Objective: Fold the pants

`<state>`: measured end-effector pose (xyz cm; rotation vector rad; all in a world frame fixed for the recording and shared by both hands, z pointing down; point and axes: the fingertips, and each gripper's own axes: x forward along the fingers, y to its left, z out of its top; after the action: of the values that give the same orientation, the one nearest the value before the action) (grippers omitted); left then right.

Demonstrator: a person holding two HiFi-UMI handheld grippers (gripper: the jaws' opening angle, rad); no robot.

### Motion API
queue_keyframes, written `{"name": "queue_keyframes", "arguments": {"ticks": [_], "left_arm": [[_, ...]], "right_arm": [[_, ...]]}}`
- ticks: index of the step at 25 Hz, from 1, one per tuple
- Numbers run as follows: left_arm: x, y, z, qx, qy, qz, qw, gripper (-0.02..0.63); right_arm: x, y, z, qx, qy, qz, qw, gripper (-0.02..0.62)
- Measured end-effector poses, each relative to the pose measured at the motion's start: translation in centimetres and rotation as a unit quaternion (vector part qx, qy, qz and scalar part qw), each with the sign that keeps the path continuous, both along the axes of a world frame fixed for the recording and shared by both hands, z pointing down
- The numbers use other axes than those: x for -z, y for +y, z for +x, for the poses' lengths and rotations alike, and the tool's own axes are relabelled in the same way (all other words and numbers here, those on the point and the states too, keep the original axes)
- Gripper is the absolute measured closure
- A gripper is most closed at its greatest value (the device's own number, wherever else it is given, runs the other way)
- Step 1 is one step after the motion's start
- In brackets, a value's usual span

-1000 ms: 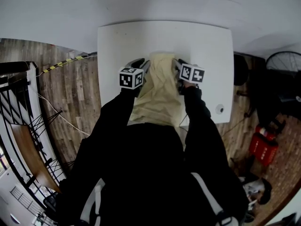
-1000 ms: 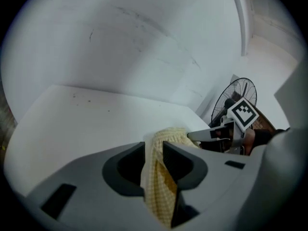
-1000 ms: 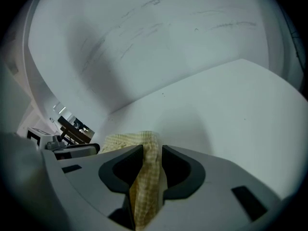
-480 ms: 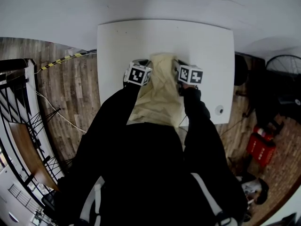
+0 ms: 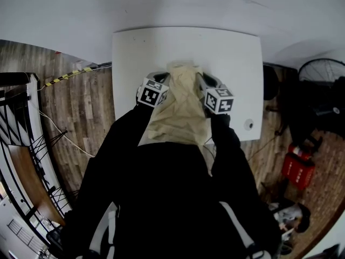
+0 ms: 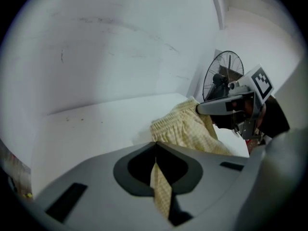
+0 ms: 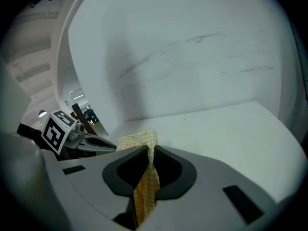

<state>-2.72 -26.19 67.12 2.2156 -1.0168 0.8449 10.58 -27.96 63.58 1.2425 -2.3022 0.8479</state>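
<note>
Pale yellow checked pants (image 5: 180,104) lie lengthwise on the white table (image 5: 232,53), the waistband at the far end and the legs running under the person's body. My left gripper (image 5: 161,80) is shut on the waistband's left corner; cloth (image 6: 185,129) is pinched between its jaws (image 6: 155,146). My right gripper (image 5: 202,81) holds the right corner: its jaws (image 7: 149,150) are closing, with a fold of the pants (image 7: 139,139) pressed between them. Both corners hang a little above the table. Each gripper shows in the other's view, the right gripper (image 6: 211,107) and the left gripper (image 7: 103,146).
A small round object (image 5: 248,124) sits near the table's right front corner. A standing fan (image 5: 326,72) and a red object (image 5: 299,169) are on the wooden floor to the right. A stair railing (image 5: 21,144) runs at the left. The table's far half is bare white.
Both grippers have rolled and closed in on the waistband corners. The right one has risen with the cloth, and the waistband now stands slightly off the table.
</note>
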Motion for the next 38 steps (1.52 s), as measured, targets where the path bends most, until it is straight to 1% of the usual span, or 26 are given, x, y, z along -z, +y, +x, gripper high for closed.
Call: {"name": "queue_keyframes", "arguments": {"ticks": [3,6,13,19,23,27,31,34,38], "left_arm": [[2.2,1.6,-0.5,-0.029,-0.013,0.047,0.9984,0.597],[3.6,3.3,-0.6,-0.046,-0.020,0.079,0.9956,0.597],[5.1,7.7,-0.9,-0.066,-0.023,0.118,0.9905,0.597],[5.5,11.4,-1.6,-0.092,-0.040,0.143,0.9847,0.597],[5.1,13.9,-1.8,-0.108,-0.051,0.151,0.9814,0.597],[4.4,16.4,-2.0,-0.113,-0.047,0.148,0.9813,0.597],[3.3,18.8,-1.8,-0.125,-0.047,0.143,0.9807,0.595],[2.5,20.1,-1.7,-0.135,-0.051,0.139,0.9798,0.595],[1.7,21.3,-1.6,-0.145,-0.061,0.135,0.9782,0.595]], "right_arm": [[2.2,2.1,-0.5,0.015,-0.001,0.040,0.999,0.555],[3.9,4.1,-0.8,0.018,-0.004,0.059,0.998,0.555],[6.4,9.6,-1.5,0.017,-0.005,0.085,0.996,0.555],[6.9,14.1,-2.2,0.041,0.003,0.095,0.995,0.555],[6.2,17.1,-2.4,0.045,0.005,0.088,0.995,0.555],[5.6,19.6,-2.7,0.055,0.009,0.086,0.995,0.555],[4.3,21.9,-2.2,0.057,0.012,0.076,0.995,0.555],[3.5,23.2,-2.2,0.059,0.005,0.063,0.996,0.555],[2.2,25.0,-2.2,0.061,0.016,0.040,0.997,0.555]]}}
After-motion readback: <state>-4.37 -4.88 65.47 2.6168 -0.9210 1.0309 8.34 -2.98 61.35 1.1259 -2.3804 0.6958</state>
